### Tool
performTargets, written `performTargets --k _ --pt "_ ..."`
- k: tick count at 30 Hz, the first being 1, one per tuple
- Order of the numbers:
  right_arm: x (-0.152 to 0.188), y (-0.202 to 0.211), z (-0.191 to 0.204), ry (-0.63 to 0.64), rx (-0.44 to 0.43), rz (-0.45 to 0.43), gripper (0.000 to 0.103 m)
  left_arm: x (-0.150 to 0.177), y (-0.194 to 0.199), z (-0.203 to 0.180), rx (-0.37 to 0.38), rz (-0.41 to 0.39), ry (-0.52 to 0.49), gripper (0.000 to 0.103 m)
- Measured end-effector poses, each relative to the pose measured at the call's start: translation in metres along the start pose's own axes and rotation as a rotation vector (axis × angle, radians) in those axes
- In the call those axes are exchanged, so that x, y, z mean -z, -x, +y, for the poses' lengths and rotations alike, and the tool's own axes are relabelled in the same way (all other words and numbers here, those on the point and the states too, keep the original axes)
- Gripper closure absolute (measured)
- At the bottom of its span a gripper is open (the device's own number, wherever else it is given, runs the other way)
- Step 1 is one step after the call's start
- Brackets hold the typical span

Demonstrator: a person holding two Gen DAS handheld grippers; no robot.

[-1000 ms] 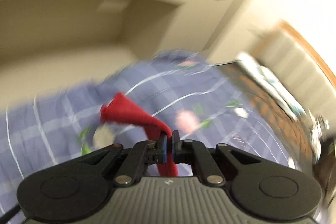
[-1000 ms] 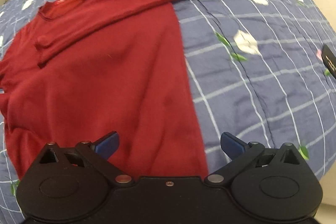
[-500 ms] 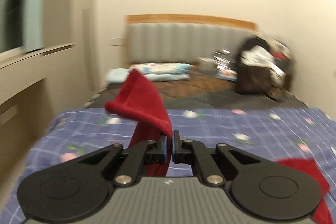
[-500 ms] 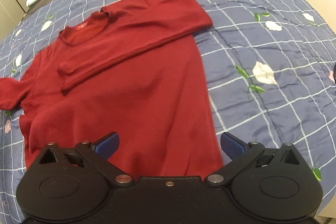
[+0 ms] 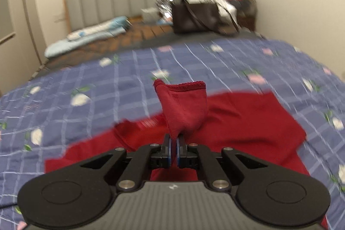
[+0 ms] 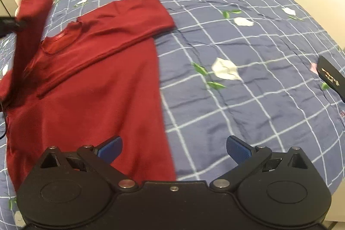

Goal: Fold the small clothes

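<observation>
Two grippers divide the work. Nearest, the right gripper (image 6: 174, 147) hangs spread and empty over the hem of the dark red knit sweater (image 6: 103, 83), which lies flat on the blue checked floral bedspread (image 6: 248, 53). The left gripper (image 5: 173, 151) is pressed together on the sweater's cuff (image 5: 183, 107), lifted, likely to fold across. Farthest, a dark brown handbag (image 5: 194, 17) holds white items.

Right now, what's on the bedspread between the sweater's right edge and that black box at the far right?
Nothing: in the right wrist view only bare checked bedspread lies between the red sweater and the black box.
</observation>
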State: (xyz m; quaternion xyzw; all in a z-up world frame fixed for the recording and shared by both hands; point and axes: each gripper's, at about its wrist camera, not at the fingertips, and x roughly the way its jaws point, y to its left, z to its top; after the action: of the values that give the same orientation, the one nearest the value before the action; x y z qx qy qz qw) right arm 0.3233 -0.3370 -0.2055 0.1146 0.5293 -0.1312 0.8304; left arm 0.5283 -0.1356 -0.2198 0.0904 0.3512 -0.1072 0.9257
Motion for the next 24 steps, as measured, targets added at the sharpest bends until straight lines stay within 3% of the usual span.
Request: performTargets --k 7,8,9,11,14,18,24 --pt "-0.009 -0.003 -0.024 -0.016 -0.013 -0.014 0.001 0.024 0.0 -0.019 0.055 0.123 -0.036 0.094" --pt "-0.013 -0.005 -0.026 -0.014 -0.019 -0.016 0.001 0.025 0.0 -0.019 0.066 0.145 -0.029 0.082" --pt "-0.016 -0.006 -0.026 -0.012 -0.024 -0.018 0.001 0.026 0.0 -0.018 0.08 0.169 -0.017 0.058" --pt "-0.023 -0.01 -0.025 -0.002 -0.041 -0.022 0.001 0.027 0.002 -0.012 0.108 0.196 0.016 0.03" --pt "-0.038 -0.018 -0.018 0.025 -0.075 -0.013 0.001 0.031 0.012 -0.002 0.132 0.206 0.035 0.027" --pt "-0.063 -0.033 0.0 0.066 -0.159 0.008 0.001 0.035 0.029 0.023 0.075 0.205 0.087 0.012" --pt "-0.108 -0.059 0.042 0.076 -0.354 0.041 0.001 0.048 0.056 0.106 -0.076 0.219 0.347 0.008"
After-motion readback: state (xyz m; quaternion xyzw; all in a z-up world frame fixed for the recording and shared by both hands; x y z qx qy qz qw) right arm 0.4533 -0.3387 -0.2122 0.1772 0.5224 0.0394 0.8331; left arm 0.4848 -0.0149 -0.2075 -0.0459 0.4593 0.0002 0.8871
